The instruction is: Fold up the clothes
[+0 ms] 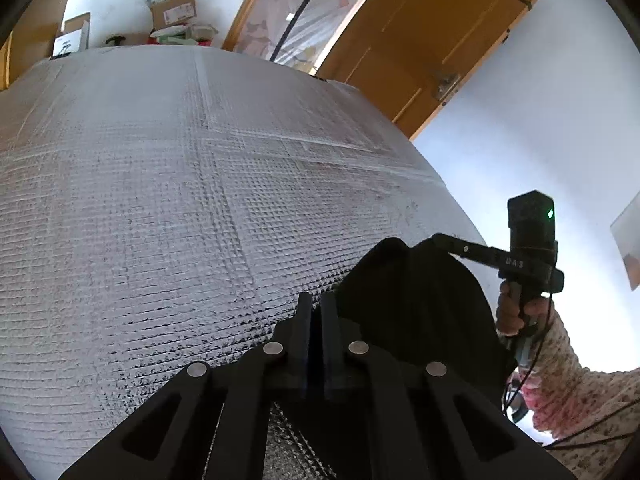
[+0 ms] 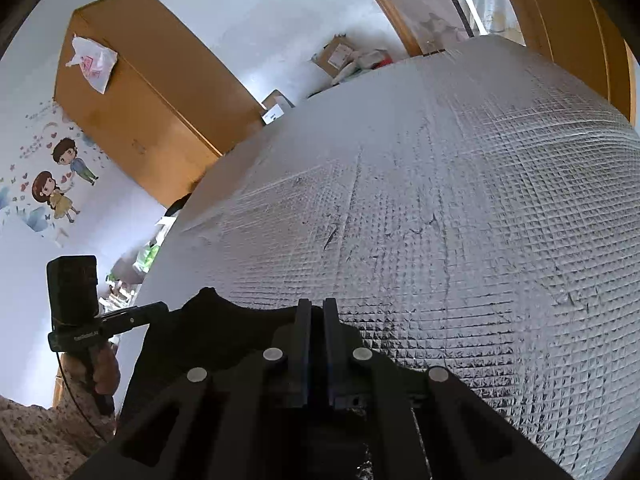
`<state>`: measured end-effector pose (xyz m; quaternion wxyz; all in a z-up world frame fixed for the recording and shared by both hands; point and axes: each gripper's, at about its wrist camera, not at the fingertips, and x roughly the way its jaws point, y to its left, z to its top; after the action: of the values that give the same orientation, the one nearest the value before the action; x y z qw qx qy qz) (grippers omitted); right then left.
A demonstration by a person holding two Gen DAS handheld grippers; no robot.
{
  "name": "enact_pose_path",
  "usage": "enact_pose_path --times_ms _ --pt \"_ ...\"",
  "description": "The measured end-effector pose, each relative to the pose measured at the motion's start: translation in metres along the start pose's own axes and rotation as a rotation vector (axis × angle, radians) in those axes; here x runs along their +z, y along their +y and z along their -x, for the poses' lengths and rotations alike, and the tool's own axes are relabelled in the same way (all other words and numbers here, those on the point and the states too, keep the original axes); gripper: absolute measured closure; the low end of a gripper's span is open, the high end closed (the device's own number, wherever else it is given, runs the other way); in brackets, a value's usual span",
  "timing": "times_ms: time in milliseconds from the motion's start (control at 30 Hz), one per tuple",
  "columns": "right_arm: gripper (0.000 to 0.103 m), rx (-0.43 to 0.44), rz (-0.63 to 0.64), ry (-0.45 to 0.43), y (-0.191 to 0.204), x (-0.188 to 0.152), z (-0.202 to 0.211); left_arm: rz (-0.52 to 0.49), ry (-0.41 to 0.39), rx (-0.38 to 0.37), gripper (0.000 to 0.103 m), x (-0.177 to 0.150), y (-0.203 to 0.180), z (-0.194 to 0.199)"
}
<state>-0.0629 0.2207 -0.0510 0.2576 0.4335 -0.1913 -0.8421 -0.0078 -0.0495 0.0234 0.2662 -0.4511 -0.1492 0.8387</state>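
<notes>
Black garment [image 1: 412, 304] on silver mat [image 1: 160, 200].

my work surface is a table under a silver quilted foil mat [image 1: 160, 200]. white walls [image 2: 280, 8] stand around it, daylit. behind it stands an orange-brown wooden door [image 1: 432, 40] and a wooden wardrobe [image 2: 136, 92], a plastic bag [image 2: 94, 64] hanging on it. cardboard boxes [image 1: 174, 10] pile at the far edge. a cartoon couple sticker [image 2: 60, 176] decorates one wall.

Matt black cloth garment [image 1: 412, 292] lies on a shiny, embossed silver foil mat [image 1: 160, 200], beside glossy wooden door [image 1: 432, 40]
</notes>
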Motion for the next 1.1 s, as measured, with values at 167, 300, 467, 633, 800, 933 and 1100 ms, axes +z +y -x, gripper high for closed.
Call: enact_pose_path --times_ms 167,300,467,633,800,933,1100 --pt "0.095 -0.022 -0.024 0.016 -0.003 -0.001 -0.005 0.096 0.003 0.032 0.101 -0.003 0.018 -0.002" --pt "0.089 -0.052 -0.052 -0.012 -0.005 -0.003 0.004 0.117 -0.029 0.035 0.101 -0.005 0.019 0.003" --pt "0.089 -0.102 -0.020 -0.060 0.007 -0.009 0.024 0.106 -0.093 0.044 0.100 -0.004 0.013 0.023" --pt "0.089 -0.114 0.112 -0.083 0.042 -0.019 0.042 0.094 -0.111 0.031 0.091 -0.012 -0.001 0.037" --pt "0.089 -0.138 0.290 -0.058 0.081 -0.052 0.045 0.028 -0.097 0.009 0.088 -0.030 -0.033 0.040" --pt "0.089 -0.176 0.293 -0.025 0.080 -0.074 0.035 0.010 -0.045 0.002 0.088 -0.042 -0.038 0.028" --pt "0.089 -0.179 0.225 -0.070 0.061 -0.093 0.056 0.036 -0.016 -0.002 0.088 -0.057 -0.031 0.023"
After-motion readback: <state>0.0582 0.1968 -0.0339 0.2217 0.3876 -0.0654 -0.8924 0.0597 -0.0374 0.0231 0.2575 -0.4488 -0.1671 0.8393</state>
